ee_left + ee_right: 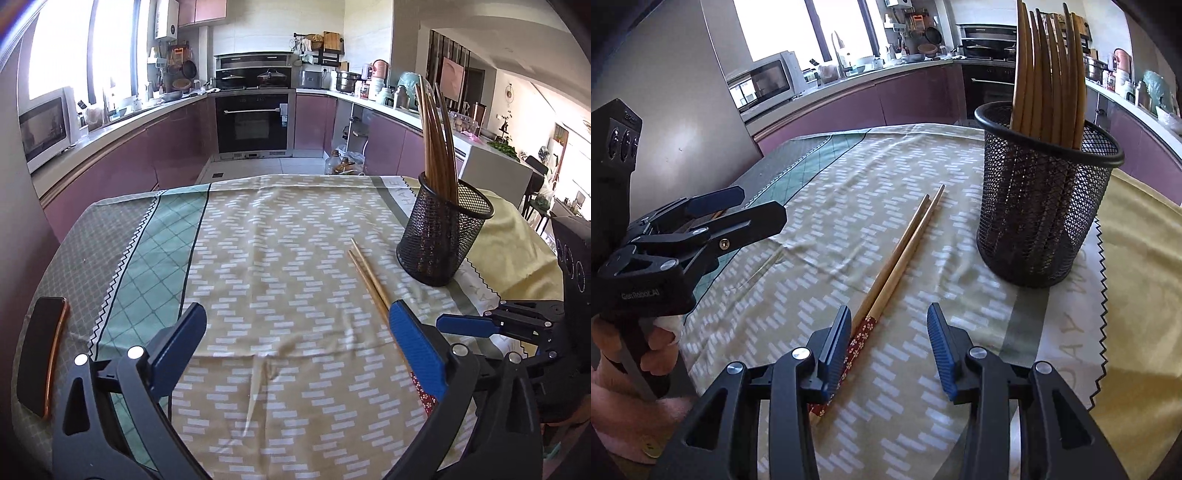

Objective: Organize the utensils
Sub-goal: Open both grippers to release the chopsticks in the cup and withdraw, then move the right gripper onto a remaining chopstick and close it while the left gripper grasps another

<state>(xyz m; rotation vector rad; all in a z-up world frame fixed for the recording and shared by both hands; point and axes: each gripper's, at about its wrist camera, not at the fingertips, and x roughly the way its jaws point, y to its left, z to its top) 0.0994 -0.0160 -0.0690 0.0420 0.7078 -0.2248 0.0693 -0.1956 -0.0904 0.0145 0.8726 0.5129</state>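
Note:
A pair of wooden chopsticks with red flowered ends lies on the patterned cloth. My right gripper stands partly open just above those ends, which run beside and under its left finger; nothing is pinched. A black mesh holder with several upright chopsticks stands to the right. In the left wrist view my left gripper is wide open and empty over the cloth. The same pair of chopsticks passes behind its right finger, and the mesh holder stands beyond.
A dark phone lies near the table's left edge. The right gripper shows at the right of the left wrist view. A hand holds the left gripper at the left of the right wrist view. Kitchen counters ring the table.

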